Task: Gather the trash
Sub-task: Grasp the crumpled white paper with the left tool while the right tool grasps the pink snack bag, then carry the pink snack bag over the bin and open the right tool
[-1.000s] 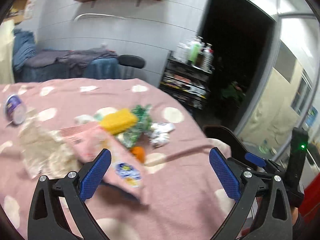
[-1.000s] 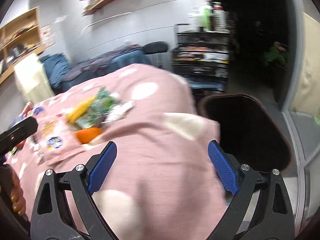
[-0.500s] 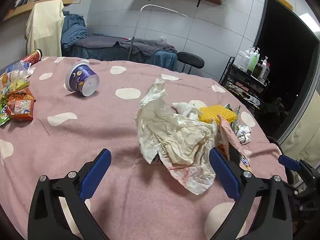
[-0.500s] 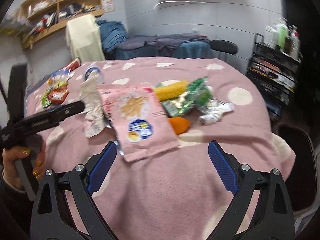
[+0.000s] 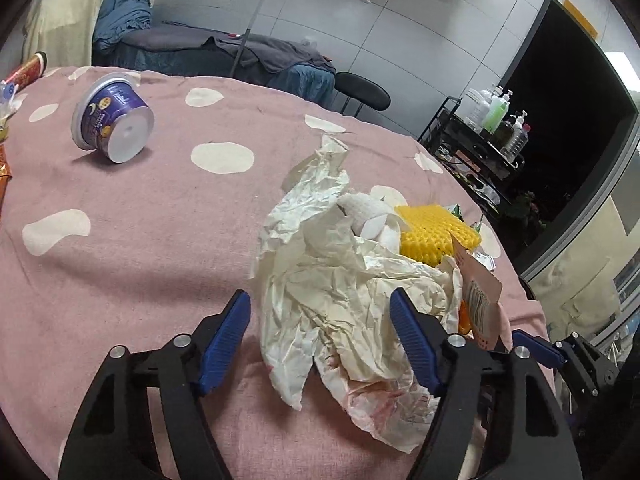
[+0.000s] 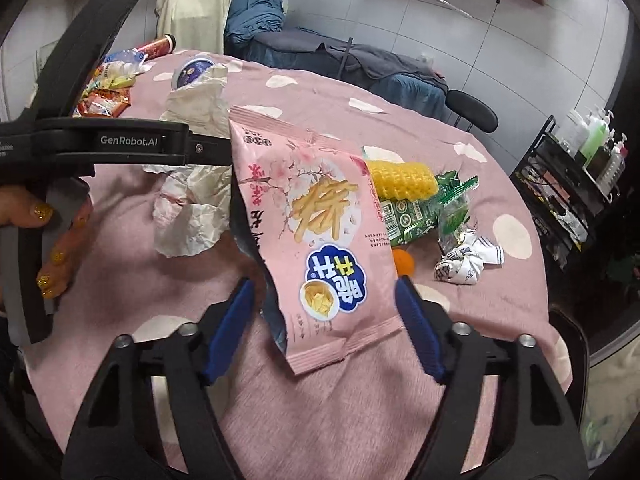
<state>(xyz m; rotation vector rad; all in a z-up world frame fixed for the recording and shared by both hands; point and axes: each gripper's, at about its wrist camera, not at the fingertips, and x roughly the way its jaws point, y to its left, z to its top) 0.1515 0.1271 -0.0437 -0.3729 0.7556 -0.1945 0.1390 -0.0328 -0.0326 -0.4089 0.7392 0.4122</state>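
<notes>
I found collection barely begun: both tools had just been closing, left tool (image 5: pixel 320 340) around crumpled paper (image 5: pixel 344 300), right tool (image 6: pixel 324 320) around a pink snack bag (image 6: pixel 316 232), neither yet gripped; all trash remained on the counter (image 5: pixel 140 220).

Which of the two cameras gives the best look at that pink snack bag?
The right wrist view: the pink snack bag faces the camera there, with its printed front in full view, lying on the pink tablecloth. The left wrist view shows only its edge, mostly hidden behind the crumpled paper.
</notes>
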